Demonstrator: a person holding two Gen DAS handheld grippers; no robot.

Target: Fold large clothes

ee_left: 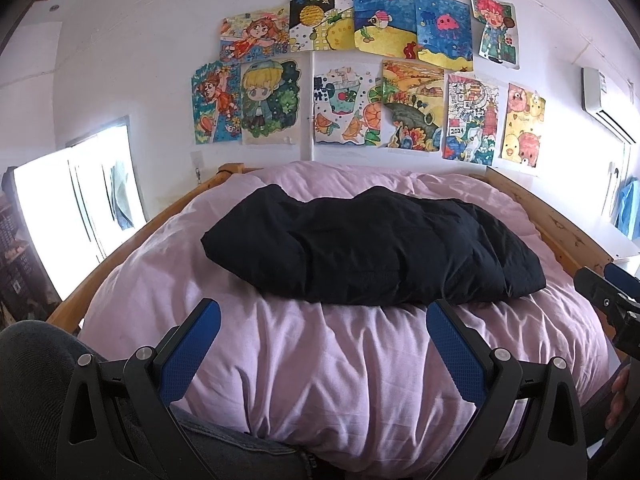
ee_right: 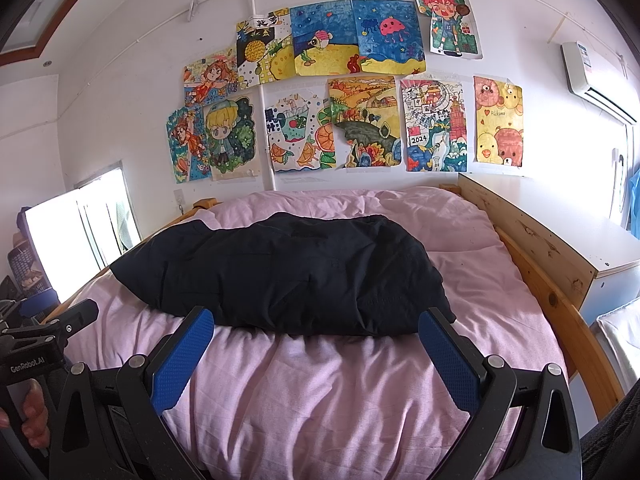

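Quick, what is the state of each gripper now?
Left gripper: open, holding nothing, short of the black garment.
Right gripper: open, holding nothing.

Ahead of me a pale white wall (ee_left: 140, 80) carries two rows of colourful children's drawings (ee_right: 332, 92) taped side by side. Below them stands a wooden bed frame (ee_right: 536, 280) under a rumpled pink duvet (ee_left: 340, 360). Daylight glares through the window (ee_left: 76, 216) on my left (blown out white), and an air conditioner (ee_right: 592, 78) hangs high on the right.
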